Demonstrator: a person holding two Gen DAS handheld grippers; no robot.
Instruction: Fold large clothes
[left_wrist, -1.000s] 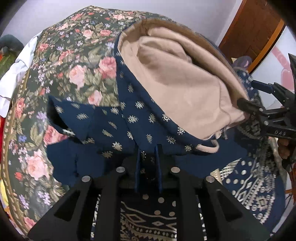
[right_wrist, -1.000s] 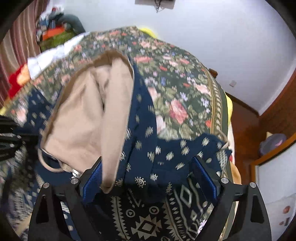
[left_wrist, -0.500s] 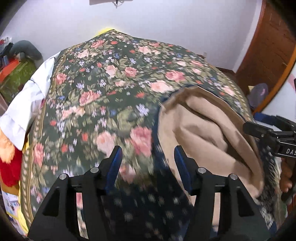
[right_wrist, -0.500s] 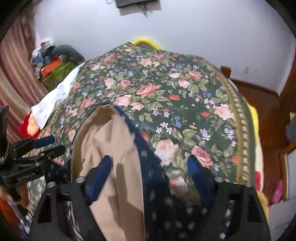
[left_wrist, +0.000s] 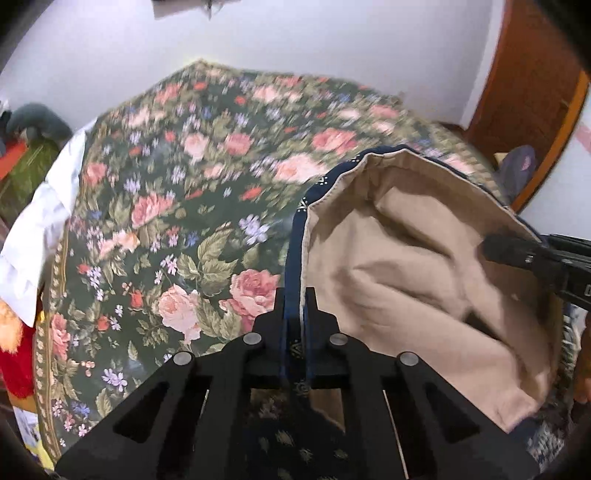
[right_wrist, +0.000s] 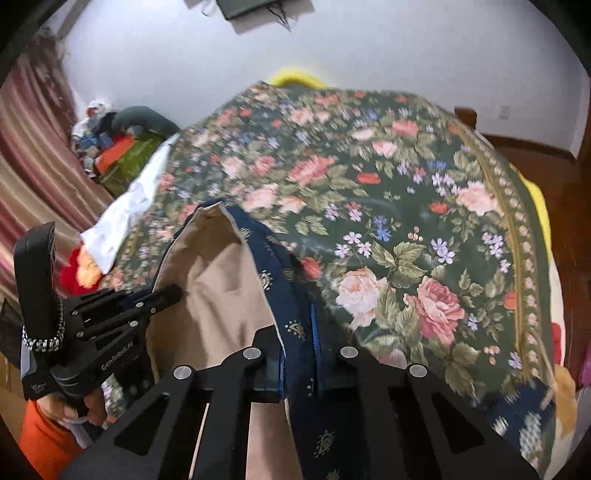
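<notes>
From the left wrist, we see our left gripper (left_wrist: 295, 306) with its jaws pressed together on the navy hem of the garment (left_wrist: 406, 280), a dark blue printed piece with a beige lining that faces us in loose folds. The garment hangs lifted above the floral bedspread (left_wrist: 177, 229), which covers the bed beneath. At the right edge, the right gripper (left_wrist: 517, 254) reaches in against the beige lining; its grip is not clear from this side.

From the right wrist, our right gripper (right_wrist: 297, 332) has its jaws clamped on the blue patterned edge of the garment (right_wrist: 221, 295), which rises to a peak in front of us. To the left, the left gripper (right_wrist: 162, 295) meets the opposite edge. The floral bedspread (right_wrist: 424, 221) spreads out behind, with a white cloth (right_wrist: 125, 218) lying at its left border.
</notes>
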